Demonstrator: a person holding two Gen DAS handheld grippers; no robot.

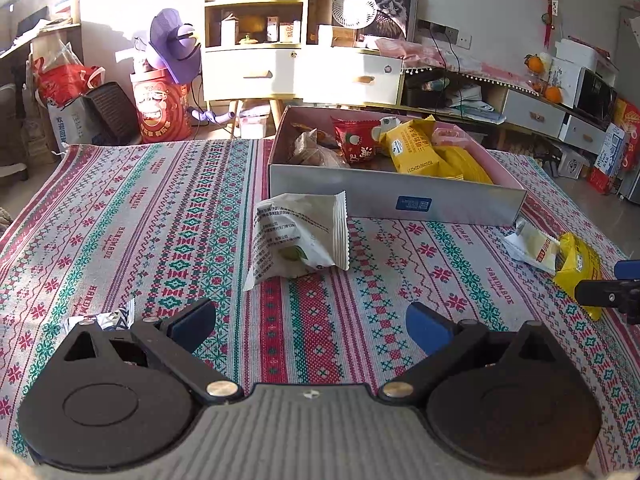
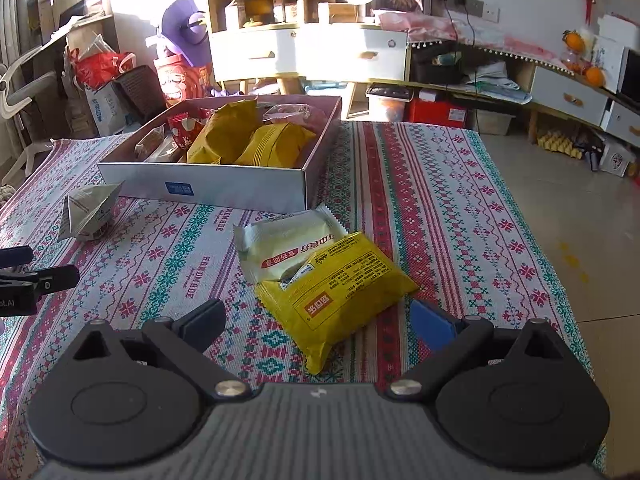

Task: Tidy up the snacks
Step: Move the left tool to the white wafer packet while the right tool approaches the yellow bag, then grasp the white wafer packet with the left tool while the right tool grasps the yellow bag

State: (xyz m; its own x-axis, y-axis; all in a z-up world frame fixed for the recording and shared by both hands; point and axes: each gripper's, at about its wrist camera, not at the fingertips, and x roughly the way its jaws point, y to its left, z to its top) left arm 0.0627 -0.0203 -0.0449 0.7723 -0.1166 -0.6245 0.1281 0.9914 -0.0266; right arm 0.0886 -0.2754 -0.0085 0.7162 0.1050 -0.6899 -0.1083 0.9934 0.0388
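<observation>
Left wrist: our left tool [image 1: 311, 322] gapes wide, empty, above the table [image 1: 140, 220]; white snack packet [image 1: 298, 236] just ahead, before the snack box [image 1: 396, 200].

Right wrist: our right tool [image 2: 318, 322] wide open, empty, yellow snack packet [image 2: 340, 296] between its fingers, overlapping a pale packet [image 2: 288, 246].
</observation>
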